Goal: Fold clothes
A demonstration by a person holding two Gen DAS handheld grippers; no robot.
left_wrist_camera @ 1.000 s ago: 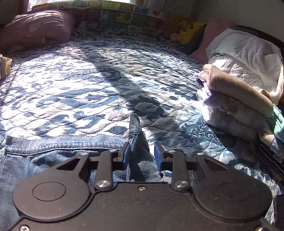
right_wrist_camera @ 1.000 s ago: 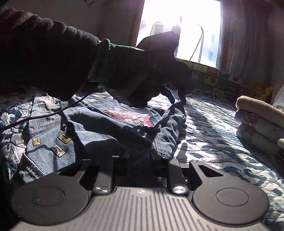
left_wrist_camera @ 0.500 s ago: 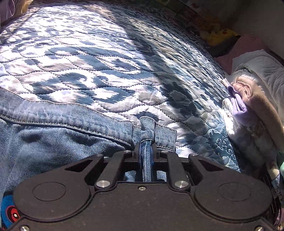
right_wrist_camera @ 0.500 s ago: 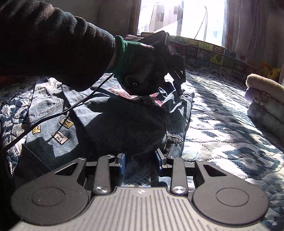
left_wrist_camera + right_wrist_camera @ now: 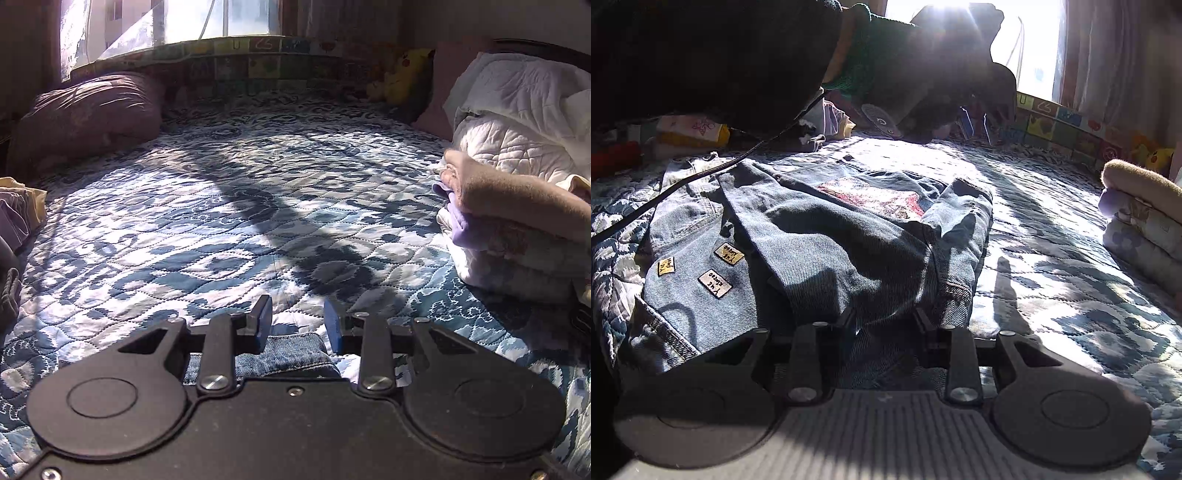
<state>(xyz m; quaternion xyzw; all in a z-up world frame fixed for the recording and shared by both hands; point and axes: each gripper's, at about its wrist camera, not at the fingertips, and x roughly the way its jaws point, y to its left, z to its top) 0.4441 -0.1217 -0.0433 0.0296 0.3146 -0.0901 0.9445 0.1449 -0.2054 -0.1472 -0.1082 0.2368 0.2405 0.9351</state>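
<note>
- The denim jacket (image 5: 827,243) lies on the quilted bed (image 5: 258,206), part folded, one sleeve laid across its body and a red printed patch showing on top.
- The left claw (image 5: 297,321) hangs released, its blue-padded jaws apart over the quilt, nothing between them; only an edge of denim shows beneath.
- The right claw (image 5: 884,325) is also parted, its tips at the near hem of the jacket and seemingly not gripping it.
- To my eye, denim like this is heavy and stiff; it will hold a crease but drag on the quilt, and its thick seams may bunch.
- The hem corners or the shoulder seams look the surest places to take hold, since doubled cloth gives the pads something to bite.
- A stack of folded clothes (image 5: 1145,218) waits well apart, to the right.
</note>
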